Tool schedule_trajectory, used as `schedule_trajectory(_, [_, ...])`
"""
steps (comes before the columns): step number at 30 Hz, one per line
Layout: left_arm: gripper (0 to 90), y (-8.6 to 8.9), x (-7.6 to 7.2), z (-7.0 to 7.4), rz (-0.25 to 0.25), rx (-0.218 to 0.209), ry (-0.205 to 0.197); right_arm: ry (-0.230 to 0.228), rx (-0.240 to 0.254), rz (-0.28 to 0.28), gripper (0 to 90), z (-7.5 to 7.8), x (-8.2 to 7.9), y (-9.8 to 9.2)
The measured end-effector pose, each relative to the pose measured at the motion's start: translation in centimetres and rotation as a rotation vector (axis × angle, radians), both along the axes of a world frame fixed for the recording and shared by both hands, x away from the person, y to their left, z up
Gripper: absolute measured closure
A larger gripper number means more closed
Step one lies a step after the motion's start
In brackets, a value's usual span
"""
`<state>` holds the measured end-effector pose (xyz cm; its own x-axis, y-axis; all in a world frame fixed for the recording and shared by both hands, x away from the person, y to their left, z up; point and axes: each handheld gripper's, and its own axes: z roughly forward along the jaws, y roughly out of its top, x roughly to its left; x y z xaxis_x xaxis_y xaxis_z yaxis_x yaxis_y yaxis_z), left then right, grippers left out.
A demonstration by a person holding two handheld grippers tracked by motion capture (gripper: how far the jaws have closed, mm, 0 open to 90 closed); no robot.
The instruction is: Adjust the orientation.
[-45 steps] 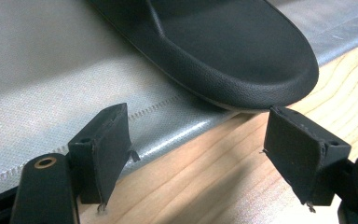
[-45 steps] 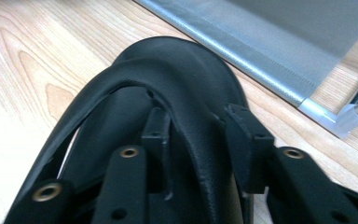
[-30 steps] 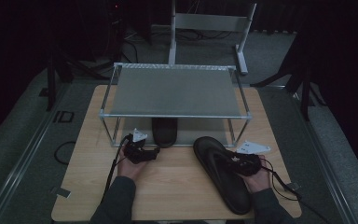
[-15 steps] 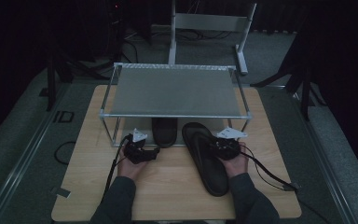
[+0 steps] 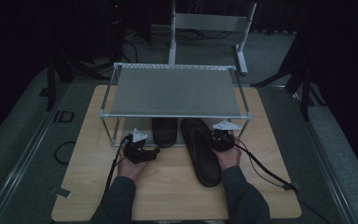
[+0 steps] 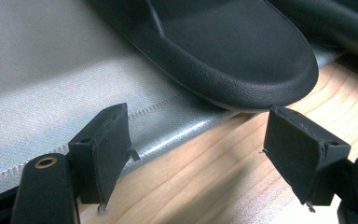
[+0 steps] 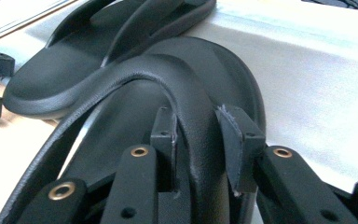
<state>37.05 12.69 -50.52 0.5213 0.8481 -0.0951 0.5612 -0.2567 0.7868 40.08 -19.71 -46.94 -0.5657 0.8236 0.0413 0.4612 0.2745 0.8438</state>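
The right gripper (image 7: 198,140) pinches the strap of a slipper (image 5: 200,149), pointing its toe under the rack (image 5: 175,91) beside the other slipper (image 5: 164,131) to pair them, while the left gripper (image 6: 205,154) waits spread, empty.

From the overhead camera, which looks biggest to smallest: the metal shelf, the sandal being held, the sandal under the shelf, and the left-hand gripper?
1. Metal shelf
2. Held sandal
3. Sandal under the shelf, partly hidden by the shelf, so likely a match for the held one
4. Left gripper

Matt pebbled rubbery sandal (image 7: 186,93), wooden table (image 5: 177,186)
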Motion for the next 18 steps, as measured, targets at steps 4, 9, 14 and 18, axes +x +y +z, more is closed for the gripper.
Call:
schedule_trajectory(4, [23.5,0.0,0.0,0.0,0.000,0.000,0.000,0.002,-0.002,0.014,56.4,-0.2,-0.2,0.2])
schedule_trajectory(9, [23.5,0.0,0.0,0.0,0.000,0.000,0.000,0.007,0.003,0.032,49.0,-0.1,-1.2,-0.4])
schedule_trajectory(14, [23.5,0.0,0.0,0.0,0.000,0.001,0.000,-0.007,0.002,0.048,44.7,0.3,-2.5,-1.1])
schedule_trajectory(18, [23.5,0.0,0.0,0.0,0.001,0.001,0.000,-0.025,-0.030,0.065,40.6,0.7,-4.4,-2.0])
